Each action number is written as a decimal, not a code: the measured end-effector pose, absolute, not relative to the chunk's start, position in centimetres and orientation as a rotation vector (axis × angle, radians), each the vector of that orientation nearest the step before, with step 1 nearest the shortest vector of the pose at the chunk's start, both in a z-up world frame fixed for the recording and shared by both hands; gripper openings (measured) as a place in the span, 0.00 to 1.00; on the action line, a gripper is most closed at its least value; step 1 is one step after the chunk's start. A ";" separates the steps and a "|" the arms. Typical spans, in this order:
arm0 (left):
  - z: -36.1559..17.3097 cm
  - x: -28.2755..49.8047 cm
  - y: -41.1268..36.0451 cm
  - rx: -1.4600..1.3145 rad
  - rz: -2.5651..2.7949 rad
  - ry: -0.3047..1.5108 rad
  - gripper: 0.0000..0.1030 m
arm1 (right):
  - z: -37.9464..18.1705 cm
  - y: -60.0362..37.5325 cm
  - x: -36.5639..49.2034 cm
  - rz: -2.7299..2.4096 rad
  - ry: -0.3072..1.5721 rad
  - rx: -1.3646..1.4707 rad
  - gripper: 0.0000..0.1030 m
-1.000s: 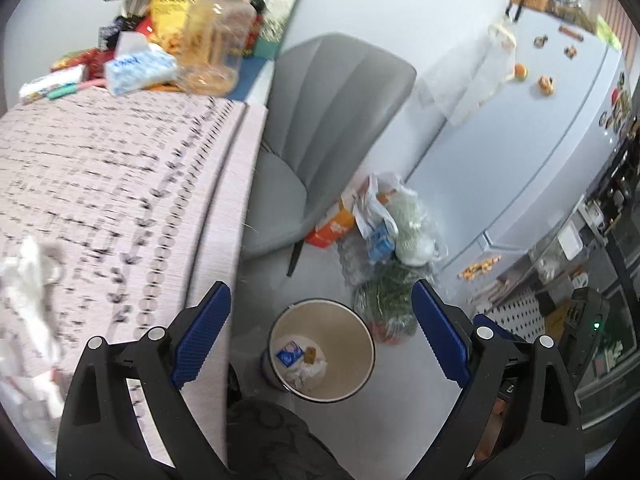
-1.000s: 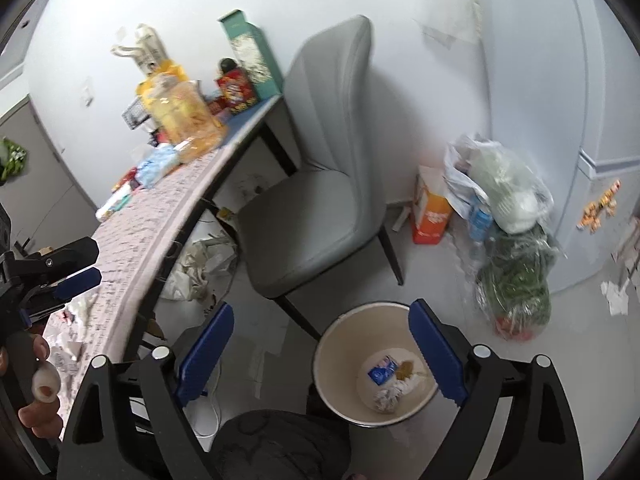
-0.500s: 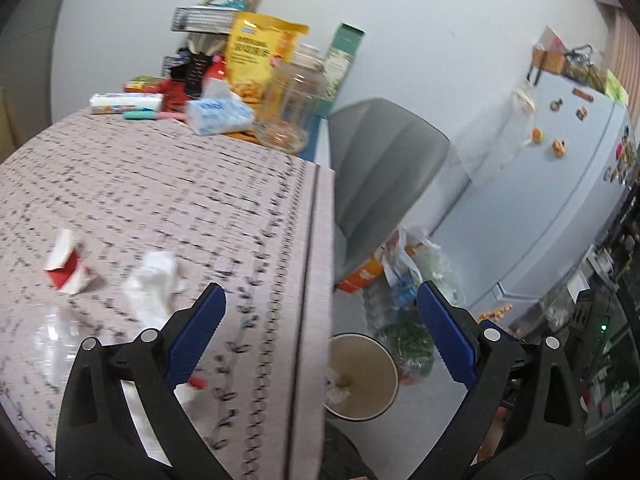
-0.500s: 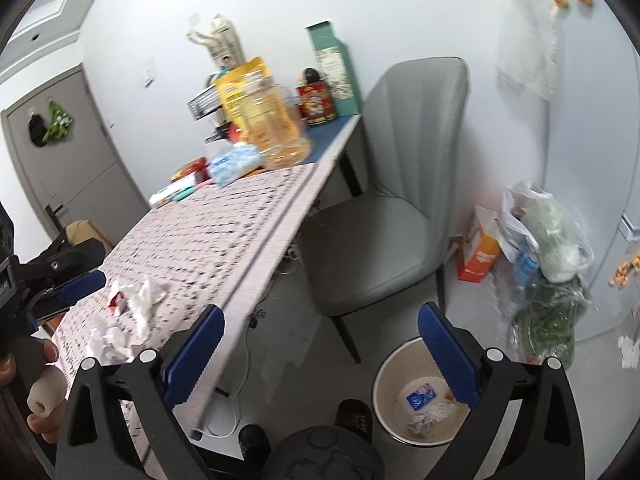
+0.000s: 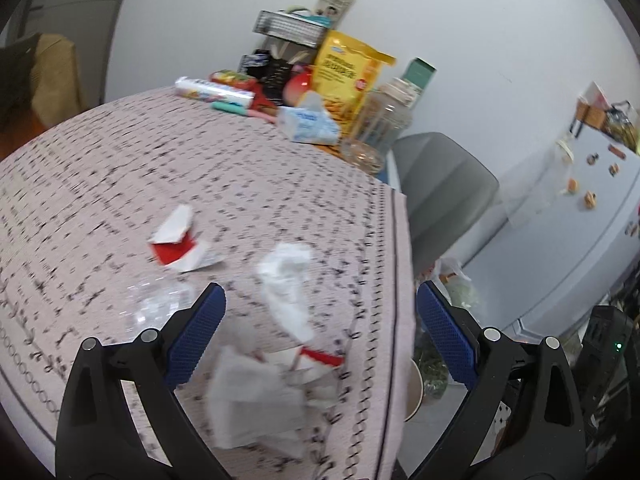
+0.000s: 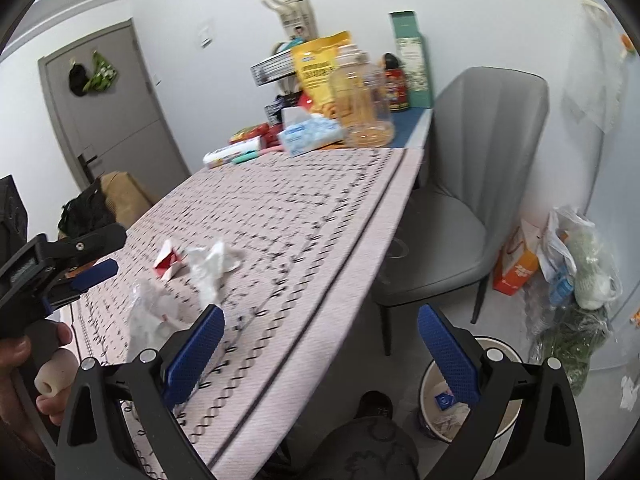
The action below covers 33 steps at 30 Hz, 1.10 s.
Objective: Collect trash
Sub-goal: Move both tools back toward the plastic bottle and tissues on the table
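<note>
Both the left gripper [image 5: 320, 312] and the right gripper [image 6: 320, 332] have jaws wide apart, holding nothing. Crumpled tissues [image 5: 286, 280] and a red-white wrapper [image 5: 178, 242] lie near the table's [image 5: 240, 184] right edge; the bin [image 6: 500, 424] stands on the floor beside it.

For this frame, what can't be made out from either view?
- Trash bin: right wrist view, its contents are partly behind the right tool; left wrist view shows only a rim sliver past the table edge.
- Nearest crumpled paper: left wrist view, motion-blurred.
- Clear plastic: outline unclear.
</note>
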<state>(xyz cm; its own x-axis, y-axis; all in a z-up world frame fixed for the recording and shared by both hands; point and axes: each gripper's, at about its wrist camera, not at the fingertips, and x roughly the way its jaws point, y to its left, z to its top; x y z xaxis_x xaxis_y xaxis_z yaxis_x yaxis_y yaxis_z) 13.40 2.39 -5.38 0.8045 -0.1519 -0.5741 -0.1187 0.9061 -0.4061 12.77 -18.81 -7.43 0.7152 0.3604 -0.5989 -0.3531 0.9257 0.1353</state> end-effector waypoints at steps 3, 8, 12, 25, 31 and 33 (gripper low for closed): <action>-6.0 12.3 4.1 -0.461 0.002 0.642 0.92 | -7.7 -17.4 12.2 0.417 0.674 -0.006 0.92; -7.0 10.7 7.0 -0.498 0.042 0.647 0.92 | -8.1 -14.9 11.4 0.460 0.686 -0.033 0.92; -8.1 9.7 9.1 -0.523 0.078 0.658 0.92 | -8.6 -13.3 11.2 0.487 0.699 -0.054 0.92; -11.6 11.9 10.3 -0.516 0.099 0.756 0.92 | -10.1 -12.6 11.5 0.515 0.732 -0.057 0.92; -12.2 13.4 10.5 -0.541 0.098 0.770 0.92 | -10.5 -13.7 12.4 0.497 0.745 -0.038 0.92; -12.2 14.0 10.4 -0.543 0.093 0.774 0.92 | -10.7 -13.9 12.6 0.491 0.749 -0.030 0.92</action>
